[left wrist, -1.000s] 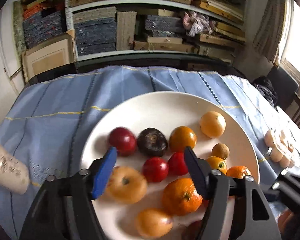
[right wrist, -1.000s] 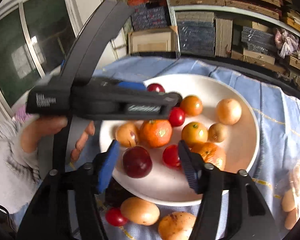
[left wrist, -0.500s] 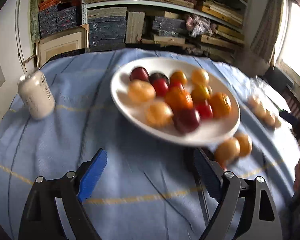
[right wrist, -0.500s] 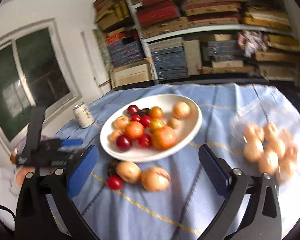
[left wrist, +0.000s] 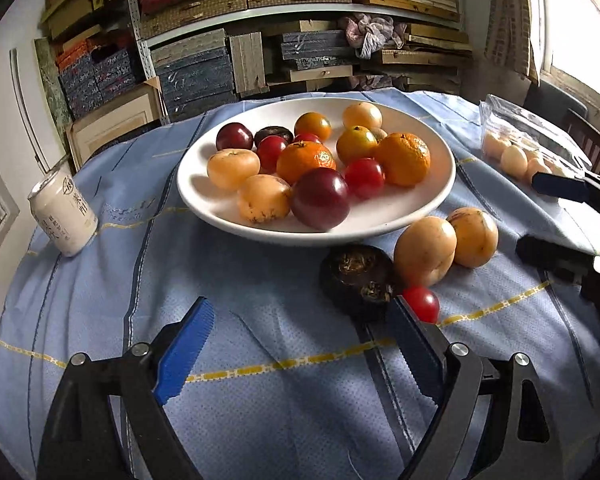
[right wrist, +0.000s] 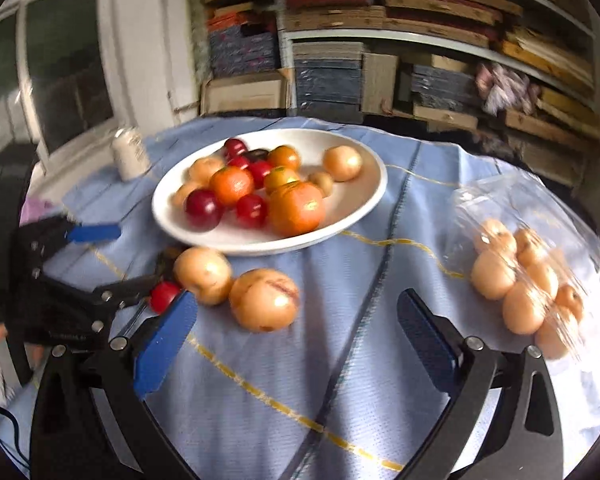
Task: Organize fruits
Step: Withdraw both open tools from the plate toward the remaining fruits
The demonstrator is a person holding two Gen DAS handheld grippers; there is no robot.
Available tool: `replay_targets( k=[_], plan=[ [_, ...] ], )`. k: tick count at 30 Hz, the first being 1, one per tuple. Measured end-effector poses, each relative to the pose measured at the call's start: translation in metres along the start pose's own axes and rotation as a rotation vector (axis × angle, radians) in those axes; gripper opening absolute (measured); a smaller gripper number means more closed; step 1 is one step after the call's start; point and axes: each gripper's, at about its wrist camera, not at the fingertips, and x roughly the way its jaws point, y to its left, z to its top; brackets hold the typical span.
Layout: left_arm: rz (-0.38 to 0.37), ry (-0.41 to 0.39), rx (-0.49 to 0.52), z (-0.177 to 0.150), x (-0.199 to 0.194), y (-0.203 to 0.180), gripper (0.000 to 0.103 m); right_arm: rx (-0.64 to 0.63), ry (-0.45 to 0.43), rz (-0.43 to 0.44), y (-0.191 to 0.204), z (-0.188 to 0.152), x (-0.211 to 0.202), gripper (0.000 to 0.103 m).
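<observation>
A: Going left to right from the left wrist: a white can (left wrist: 63, 216) stands on the blue tablecloth (left wrist: 100, 300), well left of the white plate (left wrist: 432, 184). The plate holds a heap of fruit, with a dark red plum (left wrist: 320, 198) at its near edge and a big orange (left wrist: 403, 159) toward the right.

B: And off the plate?

A: Just in front of its near rim lie a dark brown fruit (left wrist: 356, 276), a small red tomato (left wrist: 421, 303) and two pale yellow-orange fruits (left wrist: 446, 250), the pair touching. The left gripper (left wrist: 300, 340) hangs over bare cloth, its jaws spread wide with nothing between them; the right blue pad sits just in front of the dark fruit (whether it touches, I cannot tell).

B: What does the right wrist add?

A: It is blurred, but it shows a window (right wrist: 64, 64) at far left. Past the plate (right wrist: 364, 208), at far right, it shows the whole clear bag of pale round fruit (right wrist: 528, 280), which the left view cuts off at its edge. The right gripper (right wrist: 296, 328) is wide open and empty, over cloth between the loose fruits and the bag.

B: Does either view catch the other gripper?

A: Both do, at the frame edges.
</observation>
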Motion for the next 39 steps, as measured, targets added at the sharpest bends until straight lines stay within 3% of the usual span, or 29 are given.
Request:
replay_targets(
  k=[3,9,13,14,17,18,22,27,30,32,39],
  plan=[
    [-0.011,0.018,-0.006,0.0,0.003,0.003,0.094,-0.037,-0.005,-0.012,0.009,0.0,-0.001,0.098],
    [-0.049,0.025,-0.016,-0.003,0.005,0.005,0.094,-0.028,0.013,0.061,0.013,-0.001,0.003,0.098],
    [-0.067,0.026,-0.028,-0.004,0.005,0.006,0.094,0.036,0.046,0.081,0.005,0.001,0.011,0.098],
    [-0.074,0.029,-0.035,-0.004,0.005,0.007,0.094,0.051,0.05,0.084,0.003,0.002,0.012,0.094],
    [-0.098,0.042,-0.069,-0.004,0.007,0.011,0.095,0.085,0.091,0.085,-0.001,0.003,0.022,0.071],
    [-0.111,0.051,-0.092,-0.005,0.009,0.014,0.095,0.089,0.108,0.087,-0.002,0.003,0.026,0.068],
    [-0.136,0.067,-0.149,-0.005,0.013,0.023,0.095,0.08,0.126,0.09,0.004,0.004,0.032,0.068],
    [-0.131,0.049,-0.139,-0.006,0.009,0.02,0.095,0.1,0.192,0.121,0.003,0.006,0.049,0.064],
    [-0.12,0.022,-0.109,-0.005,0.003,0.014,0.095,0.115,0.187,0.149,0.001,0.005,0.049,0.057],
    [-0.111,0.01,-0.093,-0.005,0.0,0.011,0.095,0.123,0.176,0.156,-0.001,0.006,0.047,0.045],
    [-0.052,-0.039,-0.053,-0.001,-0.01,-0.005,0.095,0.194,0.081,0.201,-0.027,0.011,0.011,0.045]
  ],
)
